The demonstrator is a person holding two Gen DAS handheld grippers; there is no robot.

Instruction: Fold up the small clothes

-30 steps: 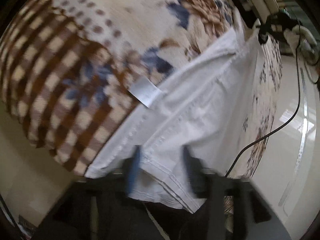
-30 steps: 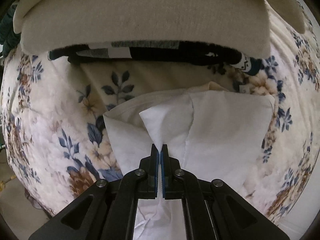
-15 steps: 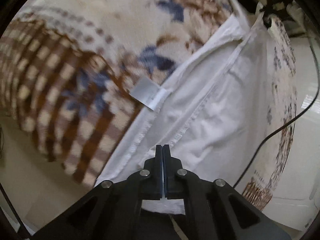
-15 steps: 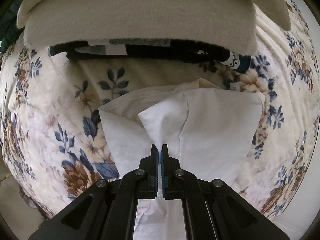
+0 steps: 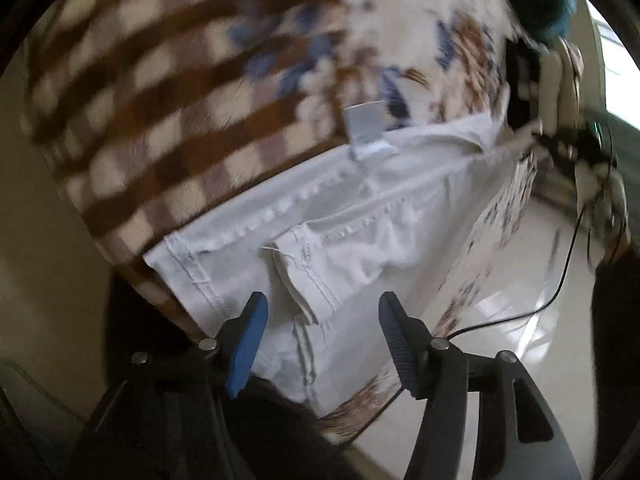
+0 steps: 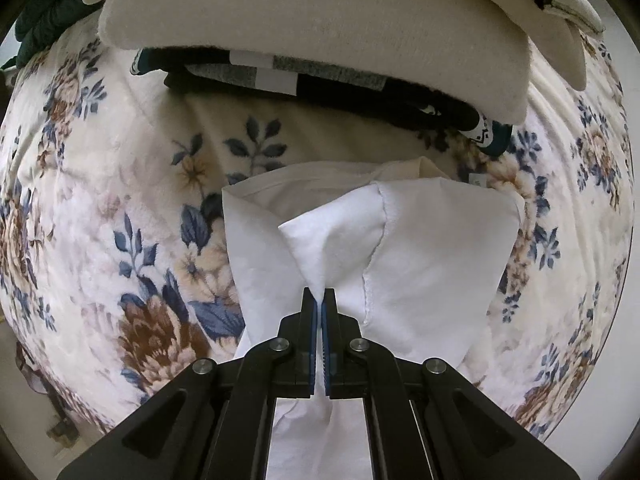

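A small white garment (image 5: 360, 232) lies on a floral and checked blanket (image 5: 180, 100), with a white label (image 5: 366, 130) at its far edge. My left gripper (image 5: 320, 308) is open, its blue-padded fingers (image 5: 246, 340) straddling the garment's hemmed near end without holding it. In the right wrist view the same white garment (image 6: 420, 248) is partly folded on the blanket (image 6: 120, 200). My right gripper (image 6: 319, 300) is shut on a pinched fold of the white garment.
A stack of folded clothes, cream on top (image 6: 320, 12) over dark pieces (image 6: 360, 92), lies beyond the garment. The blanket's edge drops to a shiny floor (image 5: 520, 320) with a black cable (image 5: 560, 280). Dark green cloth (image 6: 48, 8) sits at the far left.
My left gripper was shut on the garment's hem half a second ago and has now opened and swung round. My right gripper stays shut on the fold, with the camera shifted slightly.
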